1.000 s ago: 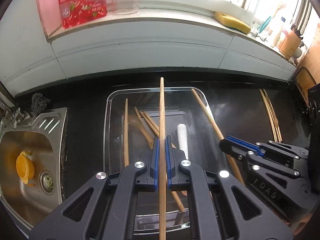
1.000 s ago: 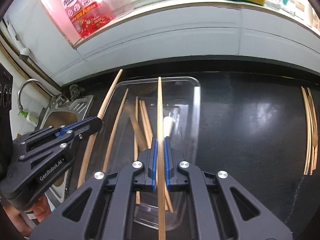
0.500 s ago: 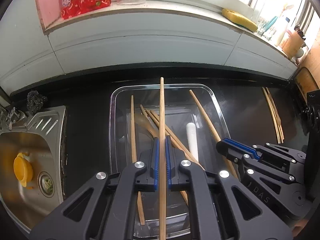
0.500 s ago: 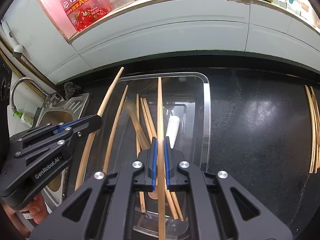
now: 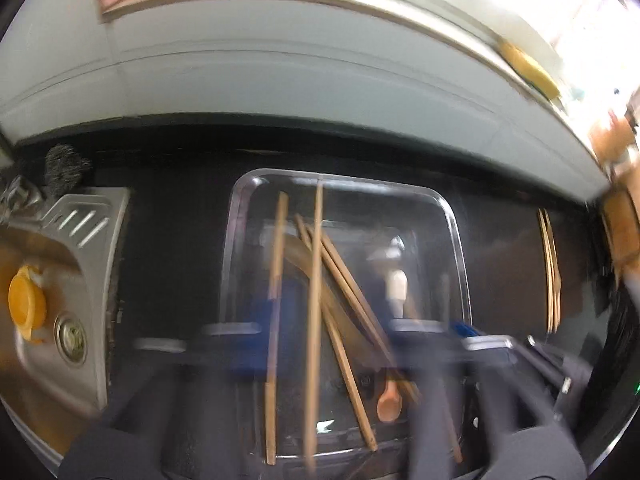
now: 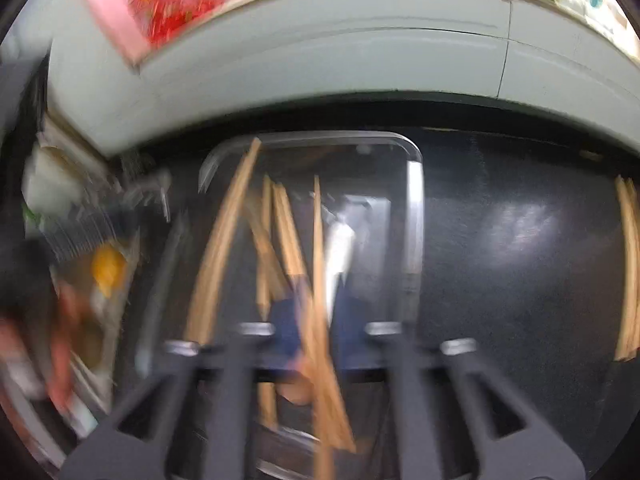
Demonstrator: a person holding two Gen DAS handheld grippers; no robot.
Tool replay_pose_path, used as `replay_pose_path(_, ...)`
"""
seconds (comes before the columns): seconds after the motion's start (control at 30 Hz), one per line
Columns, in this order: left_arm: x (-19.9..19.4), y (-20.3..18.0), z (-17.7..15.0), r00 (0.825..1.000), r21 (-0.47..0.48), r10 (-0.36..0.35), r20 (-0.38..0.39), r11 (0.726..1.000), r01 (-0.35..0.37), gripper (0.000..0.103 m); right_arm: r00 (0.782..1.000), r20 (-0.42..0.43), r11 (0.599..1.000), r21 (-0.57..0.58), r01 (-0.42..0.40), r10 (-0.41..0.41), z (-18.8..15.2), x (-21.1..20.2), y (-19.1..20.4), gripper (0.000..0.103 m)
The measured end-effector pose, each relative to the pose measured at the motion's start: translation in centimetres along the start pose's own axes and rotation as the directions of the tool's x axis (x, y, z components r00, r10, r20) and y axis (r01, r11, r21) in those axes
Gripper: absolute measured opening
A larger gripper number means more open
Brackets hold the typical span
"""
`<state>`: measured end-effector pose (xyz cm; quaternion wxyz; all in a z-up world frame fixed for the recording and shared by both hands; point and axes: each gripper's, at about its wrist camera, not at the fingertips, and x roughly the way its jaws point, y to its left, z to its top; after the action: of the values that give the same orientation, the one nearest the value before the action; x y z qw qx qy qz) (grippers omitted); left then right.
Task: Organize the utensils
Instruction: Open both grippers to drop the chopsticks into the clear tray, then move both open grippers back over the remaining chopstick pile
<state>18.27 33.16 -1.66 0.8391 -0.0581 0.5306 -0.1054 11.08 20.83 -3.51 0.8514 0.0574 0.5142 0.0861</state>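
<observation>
Chopsticks (image 5: 316,280) over tray (image 5: 452,216), black counter (image 5: 176,216)

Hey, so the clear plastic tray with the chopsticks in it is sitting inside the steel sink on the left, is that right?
Not quite. The clear plastic tray with the chopsticks in it sits on the black counter, to the right of the steel sink, not inside it. The left wrist view shows this.

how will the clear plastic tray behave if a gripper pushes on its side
The clear plastic tray looks thin-walled and probably light, so a push would likely slide it across the glossy black counter rather than tip it, as it sits low and wide. The loose chopsticks inside would probably shift and rattle.
</observation>
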Motion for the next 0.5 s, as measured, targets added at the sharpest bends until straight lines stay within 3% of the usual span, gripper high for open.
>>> replay_pose_path(0.03,-1.0,0.3,0.5,0.999,-0.011,0.0,0.054,1.0,0.0,0.097,0.999,0.044,0.999,-0.046,0.022,-0.02,-0.6,-0.8,0.3,0.096)
replay_pose_path(0.13,-2.3,0.6,1.4,0.993,-0.024,0.047,0.11,0.999,-0.045,0.097,0.989,0.132,0.986,-0.15,0.078,-0.058,-2.1,-3.1,0.5,0.096)
replay_pose_path(0.2,-2.6,0.3,1.7,0.99,-0.028,0.073,0.124,0.997,-0.07,0.097,0.982,0.173,0.982,-0.155,0.107,-0.08,-2.7,-4.2,-0.2,0.096)
replay_pose_path(0.37,-2.6,-2.7,1.5,0.989,0.007,0.076,0.123,0.997,-0.078,0.097,0.966,0.231,0.983,-0.109,0.148,-0.12,-4.1,-6.3,-3.6,0.096)
replay_pose_path(0.5,-1.7,-7.7,0.7,0.991,0.089,0.058,0.117,0.994,-0.068,0.097,0.949,0.251,0.979,-0.025,0.202,-0.19,-5.5,-8.3,-8.3,0.096)
